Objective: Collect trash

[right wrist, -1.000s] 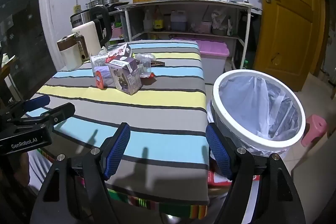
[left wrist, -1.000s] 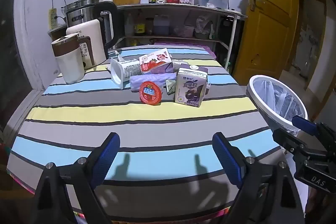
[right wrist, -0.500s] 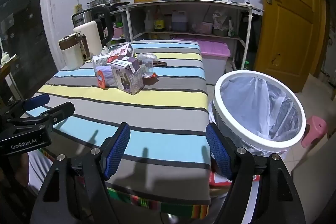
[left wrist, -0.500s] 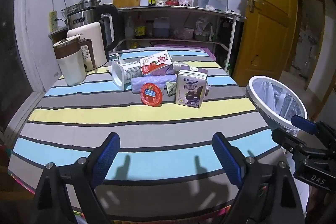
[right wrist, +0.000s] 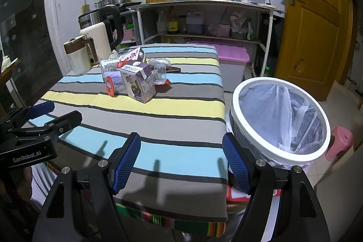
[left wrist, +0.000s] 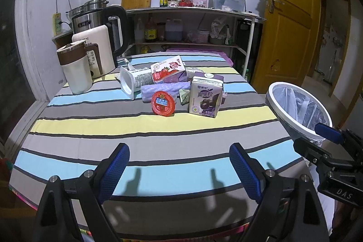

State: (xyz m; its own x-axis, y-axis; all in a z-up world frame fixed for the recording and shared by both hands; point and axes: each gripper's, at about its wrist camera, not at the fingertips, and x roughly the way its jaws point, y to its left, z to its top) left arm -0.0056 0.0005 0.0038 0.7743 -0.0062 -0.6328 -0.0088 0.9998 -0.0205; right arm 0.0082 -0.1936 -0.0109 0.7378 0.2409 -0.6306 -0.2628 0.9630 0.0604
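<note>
1. Striped cloth in blue, grey and yellow bands covers the table (left wrist: 90, 126) in front of you, with a shelf unit (right wrist: 204, 22) behind it and a yellow door (right wrist: 317, 22) to the right
2. Your left gripper (left wrist: 179, 170) hangs over the near edge of the table, jaws spread wide and holding nothing
3. Your right gripper (right wrist: 181, 162) sits over the table's near right corner, jaws likewise parted and empty
4. You have the trash bunched near the middle of the table: a purple drink carton (left wrist: 206, 95) standing upright, a red-lidded round cup (left wrist: 163, 103) just to its left, a strawberry carton (left wrist: 169, 69) lying behind, a white tub (left wrist: 133, 82) tipped on its side, and a purple roll (left wrist: 165, 90) between them
5. From the right wrist view you also see a clear plastic cup (right wrist: 160, 74) just behind the purple carton
6. Your bin, a white-rimmed trash can (right wrist: 281, 121) lined with a clear bag, stands off the table's right side, just beside your right gripper
7. Along the table's far left stand a cream jug with a brown band (left wrist: 74, 69) and a kettle (left wrist: 102, 33), well apart from the trash
8. Nothing lies on the cloth between your grippers and the pile
</note>
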